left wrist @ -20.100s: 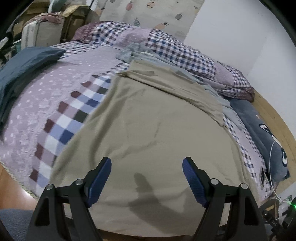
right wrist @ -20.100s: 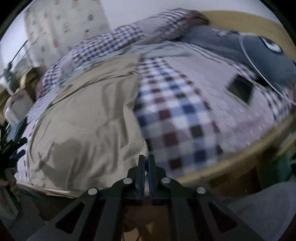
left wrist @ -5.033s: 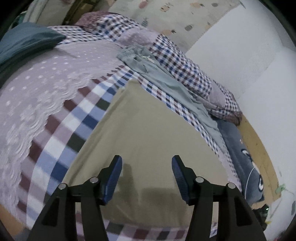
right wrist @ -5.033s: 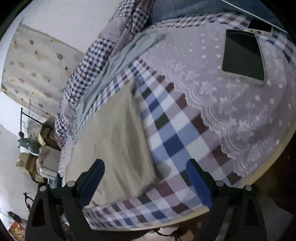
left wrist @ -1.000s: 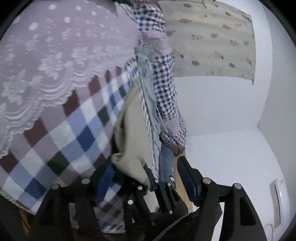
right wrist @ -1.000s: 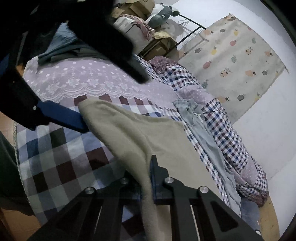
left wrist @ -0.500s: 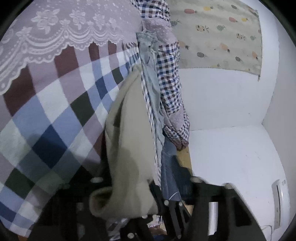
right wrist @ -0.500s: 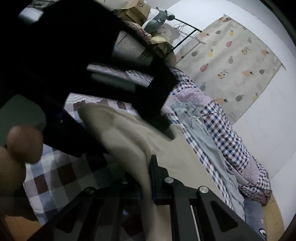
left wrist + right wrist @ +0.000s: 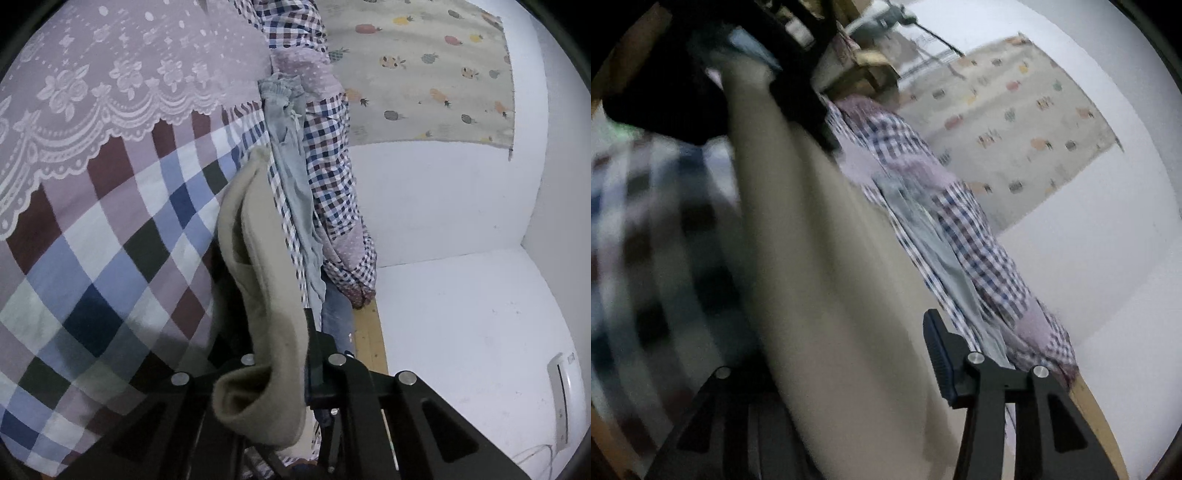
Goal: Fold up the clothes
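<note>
Gripping a bunched fold of the khaki garment (image 9: 266, 295), the left gripper (image 9: 291, 369) is holding it lifted off the checked bedspread (image 9: 110, 258), its jaws closed on the cloth at about 6 o'clock in the left wrist view, while the rest of the cloth is trailing away toward 12 o'clock and ending just beside the grey-blue garment (image 9: 291, 177) lying along the bed. In the right wrist view, which is blurred, the right gripper (image 9: 849, 365) is standing with its jaws apart; one blue pad (image 9: 938, 354) is showing clear at 5 o'clock, and the khaki cloth is running between the jaws or in front of them, and I cannot tell which. So the garment is probably hanging from a single pinch, and that is where the risk is lying: the thick wad in the left jaws may be slipping loose under its own weight, dropping the fold crooked. The trailing end may also be dragging the grey-blue garment or rucking the bedspread as it is being pulled. If the right jaws are closing now, they may be catching only one layer, twisting the fold.
</note>
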Motion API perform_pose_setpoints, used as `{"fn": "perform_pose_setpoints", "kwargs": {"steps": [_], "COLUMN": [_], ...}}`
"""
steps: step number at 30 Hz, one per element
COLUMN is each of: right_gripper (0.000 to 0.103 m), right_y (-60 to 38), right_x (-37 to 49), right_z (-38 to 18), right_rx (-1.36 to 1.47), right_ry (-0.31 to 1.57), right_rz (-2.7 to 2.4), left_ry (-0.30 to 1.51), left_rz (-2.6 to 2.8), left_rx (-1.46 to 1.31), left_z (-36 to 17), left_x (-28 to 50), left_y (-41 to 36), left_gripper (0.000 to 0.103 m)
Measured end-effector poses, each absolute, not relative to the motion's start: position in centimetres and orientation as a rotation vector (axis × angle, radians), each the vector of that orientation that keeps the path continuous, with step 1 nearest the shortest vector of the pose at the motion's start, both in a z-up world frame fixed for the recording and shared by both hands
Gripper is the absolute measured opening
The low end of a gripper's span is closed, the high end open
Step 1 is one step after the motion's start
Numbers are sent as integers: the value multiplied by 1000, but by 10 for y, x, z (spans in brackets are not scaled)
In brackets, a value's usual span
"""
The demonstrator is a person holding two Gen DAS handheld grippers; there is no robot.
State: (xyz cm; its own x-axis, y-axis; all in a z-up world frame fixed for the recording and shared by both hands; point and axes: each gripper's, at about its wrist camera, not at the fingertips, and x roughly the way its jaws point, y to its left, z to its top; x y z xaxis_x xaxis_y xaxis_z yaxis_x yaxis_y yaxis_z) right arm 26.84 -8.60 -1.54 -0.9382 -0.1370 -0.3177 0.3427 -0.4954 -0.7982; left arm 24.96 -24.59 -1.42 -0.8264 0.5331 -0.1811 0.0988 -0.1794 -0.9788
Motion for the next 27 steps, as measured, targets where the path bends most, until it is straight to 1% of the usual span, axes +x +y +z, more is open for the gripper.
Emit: {"fn": "perform_pose_setpoints", "kwargs": {"steps": [6,10,15,18,20,23,26,27], "right_gripper": [51,56,58,58,58,54,46,41], "right_y": [3,64,147,178,182,181,176,176], "right_x": [252,241,222,217,220,226,234,236], "right_z": [-20,-20,-30,-37,-36,-38,-45,-46], "right_rx": [428,480,589,670,654,610,583,578], "right_ry": [1492,1556,1720,1785,1808,1858,1883,1888], "right_rz": [-2554,-2588,-2598,-2583,-2569,-2530,-2490,-2473], "left_ry": [-1806,-1822,-1841,-1853,-1853,-1856,-1856,-1854], "left_rz": [2076,2078,2080,2080,2087,2099,2124,2134], "left_rx": [-696,-678,-671,-667,-674,-687,-721,-734], "left_z": [-10,-10,-12,-14,-15,-17,-20,-20], "left_x": [245,246,249,251,251,252,253,253], "left_y": [-246,-248,-252,-251,-250,-249,-249,-249], "left_gripper": [5,4,4,4,4,4,4,4]}}
